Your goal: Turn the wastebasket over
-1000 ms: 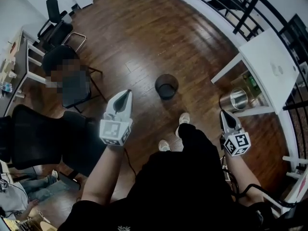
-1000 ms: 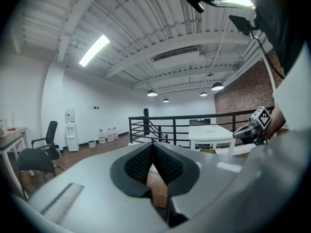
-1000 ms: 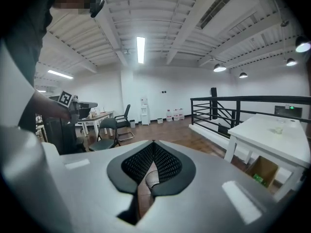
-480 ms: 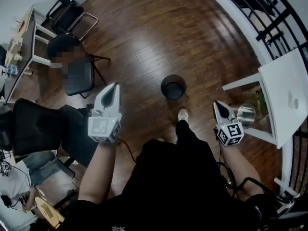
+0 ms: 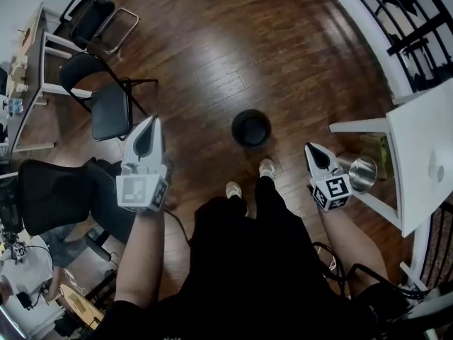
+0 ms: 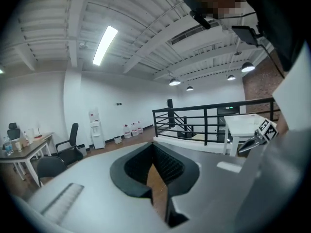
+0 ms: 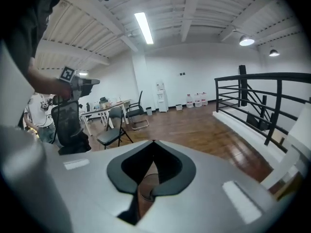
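While the wastebasket (image 5: 251, 127) stands upright on the wood floor (image 5: 212, 48), mouth up, long axis vertical, just ahead of the person's shoes, head view puts it between the two grippers and forward of both. Left gripper (image 5: 148, 127) sits well off to its left, right gripper (image 5: 313, 154) closer on its right, so right looks the nearer one. Neither touches it. Left gripper view: jaws together, nothing between them, only floor through the slot; basket not visible here. Right gripper view: jaws fully together, empty; a dark round rim (image 7: 147, 186) shows low through the slot, likely the wastebasket, below and ahead. Task not started; both need to open first.
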A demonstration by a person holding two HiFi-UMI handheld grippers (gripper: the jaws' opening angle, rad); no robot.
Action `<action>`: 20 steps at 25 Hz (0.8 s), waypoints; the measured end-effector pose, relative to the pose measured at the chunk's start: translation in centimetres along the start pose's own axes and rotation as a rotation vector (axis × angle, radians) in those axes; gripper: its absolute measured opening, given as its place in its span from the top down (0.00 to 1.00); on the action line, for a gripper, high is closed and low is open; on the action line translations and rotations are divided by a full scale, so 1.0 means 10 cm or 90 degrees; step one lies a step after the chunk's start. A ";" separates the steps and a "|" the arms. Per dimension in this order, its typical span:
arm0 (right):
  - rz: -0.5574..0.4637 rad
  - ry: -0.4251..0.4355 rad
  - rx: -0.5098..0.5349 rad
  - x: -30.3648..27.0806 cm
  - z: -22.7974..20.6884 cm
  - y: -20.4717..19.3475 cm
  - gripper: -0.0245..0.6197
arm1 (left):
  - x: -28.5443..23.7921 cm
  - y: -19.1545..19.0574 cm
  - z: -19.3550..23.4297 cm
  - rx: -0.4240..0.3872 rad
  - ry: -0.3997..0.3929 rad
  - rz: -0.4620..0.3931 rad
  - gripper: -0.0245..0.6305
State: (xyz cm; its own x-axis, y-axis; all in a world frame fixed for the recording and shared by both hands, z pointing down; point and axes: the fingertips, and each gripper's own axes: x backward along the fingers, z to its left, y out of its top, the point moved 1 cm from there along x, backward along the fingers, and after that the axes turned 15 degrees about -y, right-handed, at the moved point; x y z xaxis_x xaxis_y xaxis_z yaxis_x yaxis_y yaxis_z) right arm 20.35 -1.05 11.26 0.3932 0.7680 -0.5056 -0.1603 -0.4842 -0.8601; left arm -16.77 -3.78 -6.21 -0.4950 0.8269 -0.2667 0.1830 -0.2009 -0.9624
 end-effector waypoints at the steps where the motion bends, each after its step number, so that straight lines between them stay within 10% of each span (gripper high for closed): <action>1: 0.003 -0.007 -0.006 -0.03 -0.03 -0.02 0.96 | -0.06 -0.03 0.02 -0.002 -0.008 0.001 0.96; 8: 0.008 -0.034 -0.012 -0.51 -0.17 -0.54 0.96 | -0.51 -0.54 0.10 0.009 -0.015 -0.002 0.96; 18: -0.010 -0.050 -0.009 -1.99 -0.43 -1.44 0.95 | -1.17 -2.52 0.20 0.023 -0.046 0.023 0.96; 20: -0.023 -0.055 -0.022 -2.25 -0.49 -1.54 0.75 | -1.36 -2.99 0.18 0.009 -0.059 0.030 0.95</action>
State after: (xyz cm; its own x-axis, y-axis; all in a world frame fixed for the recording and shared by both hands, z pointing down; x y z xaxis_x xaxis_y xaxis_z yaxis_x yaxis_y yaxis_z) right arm 18.43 -12.91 36.22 0.3180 0.8178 -0.4796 -0.1159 -0.4685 -0.8758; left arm -17.09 -9.95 26.08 -0.5627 0.7642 -0.3152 0.1971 -0.2463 -0.9489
